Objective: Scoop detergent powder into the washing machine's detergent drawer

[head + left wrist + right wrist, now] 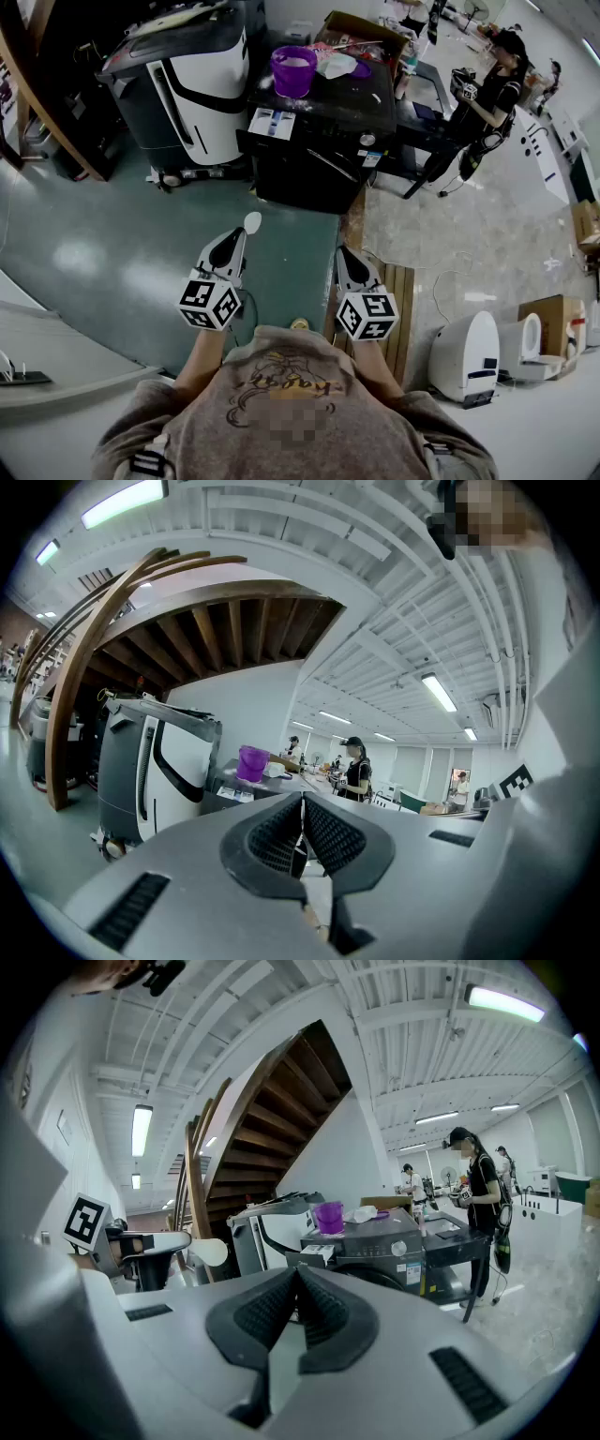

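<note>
L tool is shut on a white scoop; R tool is closed, nothing in it. Both are well short of the washer. Drawer is already out, purple tub on top. Prob. no powder moved yet: approach, scoop & tip all left.

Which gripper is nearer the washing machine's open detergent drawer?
Left. The left gripper, holding a white scoop, is short of the detergent drawer and roughly in line with it; the right gripper is also short but off to its right.
</note>
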`<action>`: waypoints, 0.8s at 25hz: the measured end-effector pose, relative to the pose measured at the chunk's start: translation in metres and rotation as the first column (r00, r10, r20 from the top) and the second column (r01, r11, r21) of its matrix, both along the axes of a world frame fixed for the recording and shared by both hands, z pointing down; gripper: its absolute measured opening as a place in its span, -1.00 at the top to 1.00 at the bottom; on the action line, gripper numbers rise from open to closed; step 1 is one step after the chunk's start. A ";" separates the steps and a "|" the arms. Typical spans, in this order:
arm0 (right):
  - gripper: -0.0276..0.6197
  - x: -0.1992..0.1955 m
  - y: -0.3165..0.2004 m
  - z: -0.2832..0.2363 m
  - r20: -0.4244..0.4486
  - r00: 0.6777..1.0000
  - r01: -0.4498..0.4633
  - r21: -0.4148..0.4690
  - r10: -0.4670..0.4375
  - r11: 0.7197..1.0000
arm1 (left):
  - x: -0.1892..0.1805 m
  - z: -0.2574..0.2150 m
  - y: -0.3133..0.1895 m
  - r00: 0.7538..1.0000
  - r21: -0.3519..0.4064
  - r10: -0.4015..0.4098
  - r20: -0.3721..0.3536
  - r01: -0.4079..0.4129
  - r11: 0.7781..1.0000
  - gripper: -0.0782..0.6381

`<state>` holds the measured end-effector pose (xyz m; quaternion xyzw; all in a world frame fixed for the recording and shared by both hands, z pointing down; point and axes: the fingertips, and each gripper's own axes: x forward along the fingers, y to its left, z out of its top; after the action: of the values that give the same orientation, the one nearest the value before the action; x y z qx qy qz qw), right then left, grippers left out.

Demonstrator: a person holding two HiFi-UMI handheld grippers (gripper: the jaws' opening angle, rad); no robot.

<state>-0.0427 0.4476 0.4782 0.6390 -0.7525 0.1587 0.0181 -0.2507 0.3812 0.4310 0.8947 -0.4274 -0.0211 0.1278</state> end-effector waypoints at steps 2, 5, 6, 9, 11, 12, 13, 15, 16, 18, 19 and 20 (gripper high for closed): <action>0.91 -0.001 0.000 0.000 0.002 1.000 0.000 0.001 0.000 1.000 | 0.000 0.000 0.001 1.000 -0.001 0.003 -0.001 -0.003 1.000 0.72; 0.91 -0.001 -0.001 0.000 0.009 1.000 0.000 -0.004 0.000 1.000 | 0.003 -0.002 0.001 1.000 0.000 0.006 -0.001 -0.006 1.000 0.72; 0.91 -0.001 -0.001 0.000 0.012 1.000 0.002 -0.007 -0.002 1.000 | 0.004 -0.003 0.001 1.000 0.000 0.006 0.000 -0.006 1.000 0.72; 0.91 0.001 -0.001 0.003 0.015 1.000 0.018 -0.011 -0.018 1.000 | 0.009 -0.002 -0.001 1.000 0.001 0.003 0.007 -0.003 1.000 0.72; 0.91 0.006 0.000 0.008 0.016 1.000 0.024 -0.014 -0.024 1.000 | 0.014 0.001 -0.001 1.000 0.002 0.000 0.011 0.000 1.000 0.72; 0.91 0.010 -0.001 0.010 0.017 1.000 0.025 -0.015 -0.025 1.000 | 0.016 0.002 -0.002 1.000 0.003 -0.002 0.011 0.002 1.000 0.72; 0.91 0.014 -0.002 0.012 0.019 0.999 0.026 -0.016 -0.026 1.000 | 0.019 0.003 -0.004 1.000 0.003 -0.006 0.010 0.006 1.000 0.72; 0.91 0.021 -0.006 0.013 0.025 0.999 0.032 -0.015 -0.031 0.999 | 0.024 0.002 -0.007 1.000 0.006 -0.017 0.011 0.017 1.000 0.72; 0.91 0.024 -0.009 0.013 0.028 0.999 0.036 -0.011 -0.036 0.999 | 0.025 0.002 -0.009 1.000 0.009 -0.024 0.014 0.024 1.000 0.72; 0.91 0.031 -0.014 0.013 0.034 0.998 0.045 -0.003 -0.045 0.999 | 0.028 0.002 -0.013 0.999 0.015 -0.040 0.021 0.039 0.999 0.72; 0.91 0.034 -0.016 0.013 0.036 0.998 0.049 -0.002 -0.049 0.999 | 0.030 0.001 -0.013 0.999 0.016 -0.046 0.022 0.046 0.999 0.72; 0.91 0.037 -0.018 0.014 0.037 0.998 0.052 -0.003 -0.052 0.999 | 0.032 0.001 -0.013 0.998 0.016 -0.050 0.023 0.050 0.999 0.72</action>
<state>-0.0056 0.4297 0.4924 0.6159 -0.7689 0.1713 0.0095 -0.2192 0.3679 0.4322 0.8849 -0.4510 -0.0173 0.1154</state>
